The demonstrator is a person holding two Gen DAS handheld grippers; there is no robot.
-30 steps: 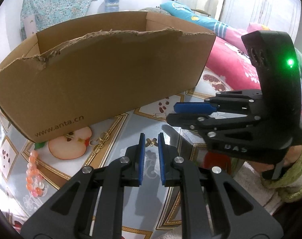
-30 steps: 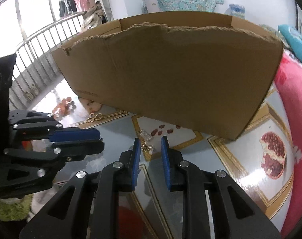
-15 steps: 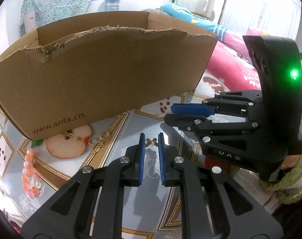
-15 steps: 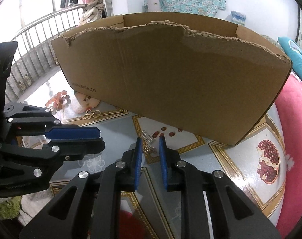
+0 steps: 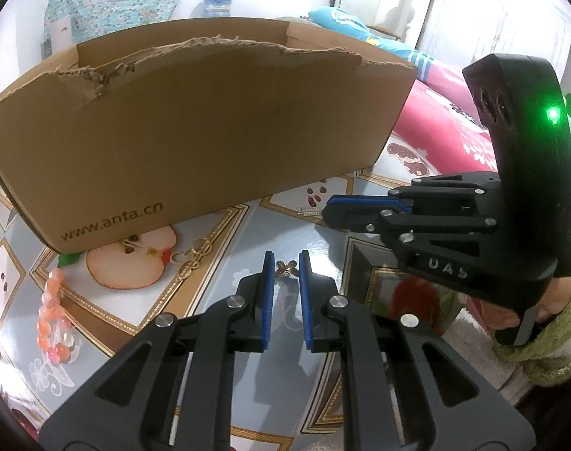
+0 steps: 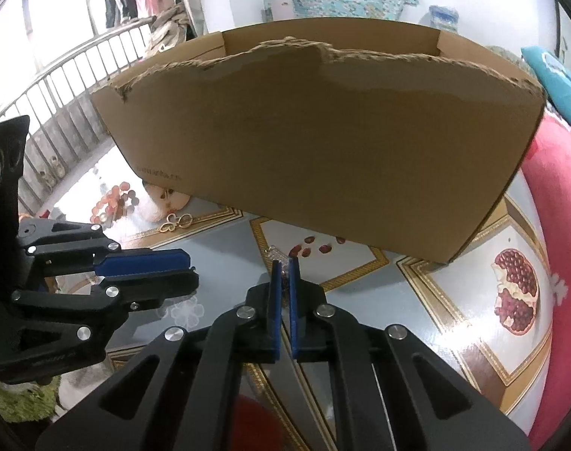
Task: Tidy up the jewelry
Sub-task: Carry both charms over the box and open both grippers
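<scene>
On the glass table (image 5: 248, 248), in front of the box (image 5: 217, 139), you are keeping your left gripper (image 5: 286, 268) narrowly parted around a gold butterfly charm (image 5: 286, 268), pads not pressing it. Your right gripper (image 6: 285, 274) has just been closing and is pinching a small silver clip (image 6: 279, 256) at its tips. Gold links (image 5: 189, 257) and a pink bead bracelet (image 5: 54, 319) are lying left, near the box.

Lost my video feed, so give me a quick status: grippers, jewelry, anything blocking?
Right gripper just closed on the silver clip. Left gripper slightly open around the butterfly charm, not pinching. Cardboard box close ahead, nothing in the way.
</scene>
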